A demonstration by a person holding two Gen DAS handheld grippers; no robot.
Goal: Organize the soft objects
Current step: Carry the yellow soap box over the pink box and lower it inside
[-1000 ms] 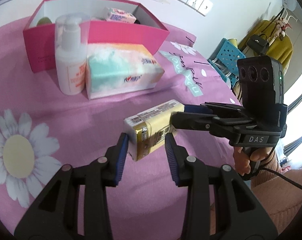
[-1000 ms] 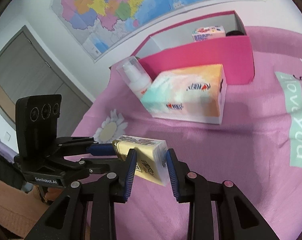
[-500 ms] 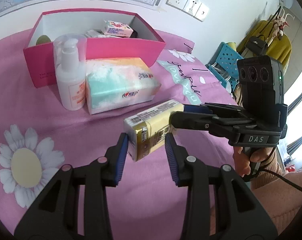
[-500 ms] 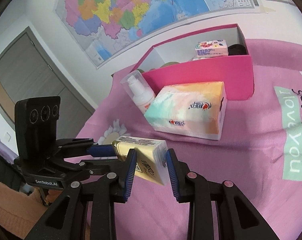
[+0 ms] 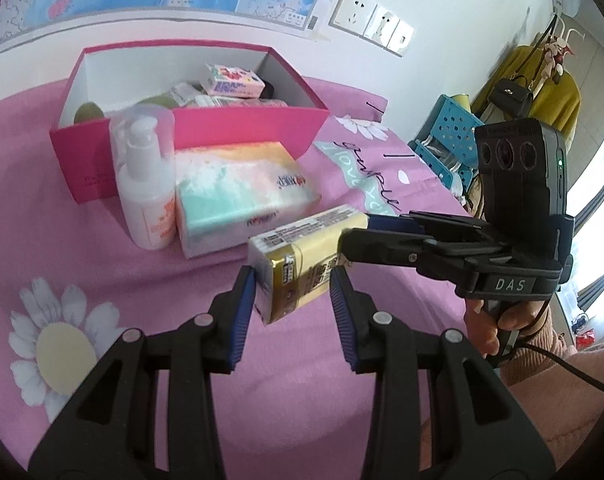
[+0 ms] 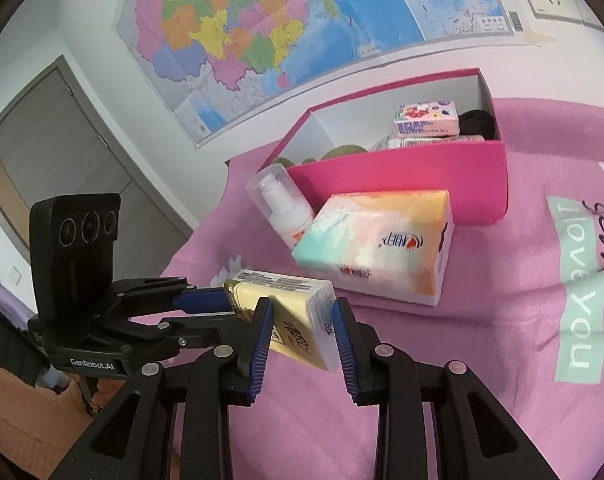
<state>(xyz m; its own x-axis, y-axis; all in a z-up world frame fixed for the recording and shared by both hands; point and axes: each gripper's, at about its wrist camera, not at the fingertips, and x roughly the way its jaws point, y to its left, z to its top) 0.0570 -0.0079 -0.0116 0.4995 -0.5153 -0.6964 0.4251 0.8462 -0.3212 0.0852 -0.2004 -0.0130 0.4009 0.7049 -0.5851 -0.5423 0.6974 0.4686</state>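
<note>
Each black hand-held gripper [image 5: 292, 284] has blue pads — silver screws (white "DAS" lettering) — and a peach sleeve [image 5: 574, 392].

**A bedroom at home**

A bed [image 5: 102, 208] under a pink flowered sheet [image 6: 482, 380] fills the view. A coloured map [image 6: 282, 28] hangs on the wall above it, with wall sockets [image 5: 372, 20] beside it. A yellow garment [image 5: 550, 96] and a black bag [image 5: 510, 94] hang on a rack; a grey door [image 6: 50, 152] stands nearby.
</note>
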